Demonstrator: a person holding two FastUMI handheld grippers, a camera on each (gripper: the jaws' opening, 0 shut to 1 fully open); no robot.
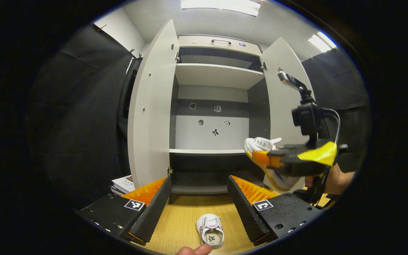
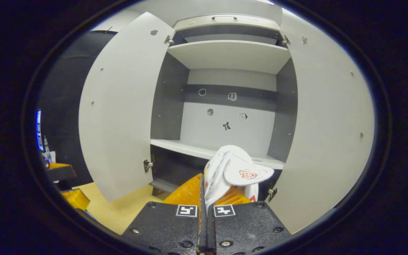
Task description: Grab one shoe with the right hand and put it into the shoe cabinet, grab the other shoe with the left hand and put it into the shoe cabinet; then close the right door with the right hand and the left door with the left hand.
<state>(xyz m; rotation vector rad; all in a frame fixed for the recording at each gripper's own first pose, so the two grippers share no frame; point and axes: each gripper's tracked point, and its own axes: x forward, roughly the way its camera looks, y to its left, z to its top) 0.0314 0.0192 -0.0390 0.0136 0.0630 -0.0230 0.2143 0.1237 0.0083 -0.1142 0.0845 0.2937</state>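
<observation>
Right hand-held gripper (image 2: 204, 198) was clamped on the first shoe (image 2: 230, 173), fingers pinched tight on the upper so the tongue flopped out in front. From the left gripper view you could see that same shoe (image 1: 264, 152) hanging in the air just in front of the open right door (image 1: 282, 106), roughly level with the middle shelf (image 1: 207, 151) of the shoe cabinet (image 1: 214, 42). It wasn't inside yet.

The other shoe (image 1: 211, 230) sat on the worktop (image 1: 190, 212), opening up, between the left hand-held gripper (image 1: 198, 209) fingers, which were spread wide and holding nothing.

If I had to say how to do this bit well: the shoe was dangling from a thin pinch, so I'd have carried it in slowly and level. The thing to watch was probably the right door's edge, since the shoe was close beside it. Aim for the middle of the shelf, get the sole down flat and well back from the lip before letting go, otherwise it could tip out or block the doors later. The left door (image 1: 151, 106) was swung wide, so that side had plenty of room.
</observation>
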